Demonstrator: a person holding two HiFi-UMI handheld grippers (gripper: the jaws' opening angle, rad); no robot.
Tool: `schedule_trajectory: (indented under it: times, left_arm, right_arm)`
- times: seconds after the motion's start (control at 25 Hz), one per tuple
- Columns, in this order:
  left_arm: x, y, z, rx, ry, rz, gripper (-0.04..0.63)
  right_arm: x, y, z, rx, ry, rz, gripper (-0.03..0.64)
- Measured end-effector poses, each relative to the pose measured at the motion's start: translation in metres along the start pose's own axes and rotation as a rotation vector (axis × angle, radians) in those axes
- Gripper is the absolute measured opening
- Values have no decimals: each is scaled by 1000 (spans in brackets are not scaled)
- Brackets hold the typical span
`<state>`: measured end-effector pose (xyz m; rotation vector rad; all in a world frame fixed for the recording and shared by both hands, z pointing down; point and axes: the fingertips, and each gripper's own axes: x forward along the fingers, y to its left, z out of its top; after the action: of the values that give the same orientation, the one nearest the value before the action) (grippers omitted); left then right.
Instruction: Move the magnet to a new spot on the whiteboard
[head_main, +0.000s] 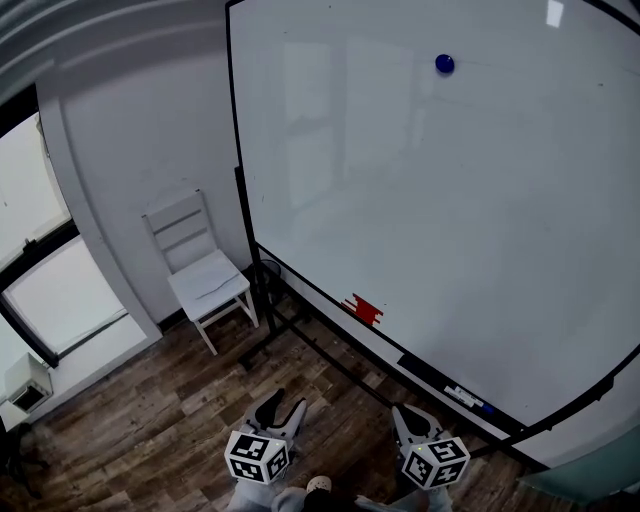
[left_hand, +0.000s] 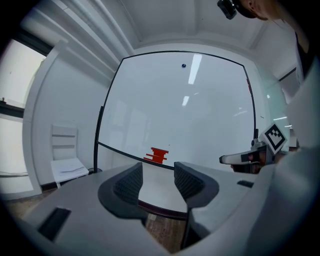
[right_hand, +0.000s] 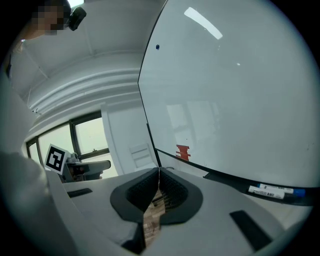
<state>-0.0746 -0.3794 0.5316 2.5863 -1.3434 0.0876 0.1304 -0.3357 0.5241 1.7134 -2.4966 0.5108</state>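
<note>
The blue magnet (head_main: 445, 64) sticks high on the whiteboard (head_main: 450, 220), near its top edge and well above both tools. A red object (head_main: 364, 310) sits at the board's lower rail. The left tool (left_hand: 157, 172) is held low with its jaws narrowly apart and nothing between them. The right tool (right_hand: 159, 172) has its jaws pressed together, empty. A white chair (head_main: 200, 265) stands left of the board.

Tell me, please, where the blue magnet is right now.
In the head view, the magnet sits high on the whiteboard, near its top edge, far above the red object.
</note>
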Motion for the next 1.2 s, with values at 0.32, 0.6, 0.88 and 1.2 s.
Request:
schedule_trajectory:
  times: [0.32,0.6,0.88,1.2]
  left_arm:
    - [37,21,10,19,-3,-48,192]
    - [64,29,24,49,-14,-97,192]
    - [101,10,67,101,-68,-155,192]
    - [139,-20,151,173,-191,-209,192]
  right_arm:
    - [33,-13,13,-17,-16,-37,28]
    - [49,-26,38,-77,-45,-68,28]
    - [44,-29,103,-186,-121,-59,28]
    - [23,-29,204,-269,-286,-66,28]
